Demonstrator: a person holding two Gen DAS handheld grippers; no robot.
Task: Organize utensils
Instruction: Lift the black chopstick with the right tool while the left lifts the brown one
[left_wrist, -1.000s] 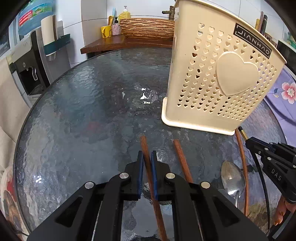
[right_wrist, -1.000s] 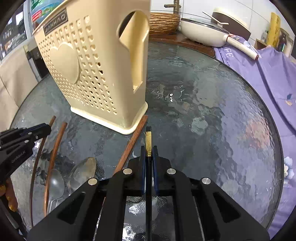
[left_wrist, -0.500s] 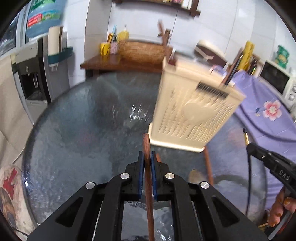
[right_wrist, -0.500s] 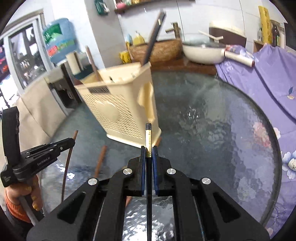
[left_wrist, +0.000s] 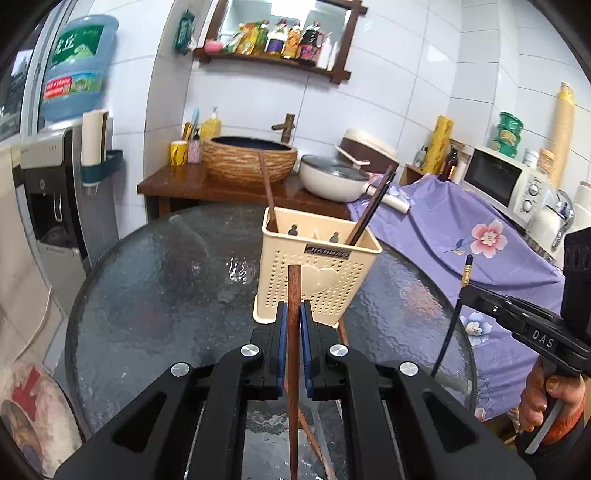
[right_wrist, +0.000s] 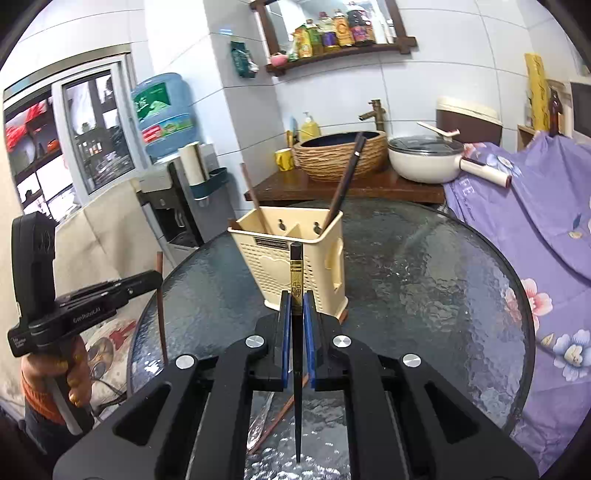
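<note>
A glass table (left_wrist: 155, 295) stood in a tiled kitchen. Left gripper (left_wrist: 290, 314) clamped a brown chopstick (left_wrist: 293, 291); right gripper (right_wrist: 294, 306) clamped a black chopstick (right_wrist: 296, 273), before the holder (left_wrist: 332, 258).

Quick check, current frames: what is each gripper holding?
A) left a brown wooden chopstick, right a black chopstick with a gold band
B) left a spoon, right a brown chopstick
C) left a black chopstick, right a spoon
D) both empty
A: the left gripper is clamped on a brown wooden chopstick, and the right gripper on a black chopstick with a gold band, both raised in front of the cream utensil holder.

Perforated plastic holder (left_wrist: 319, 273); rippled glossy glass table (left_wrist: 159, 295).
</note>
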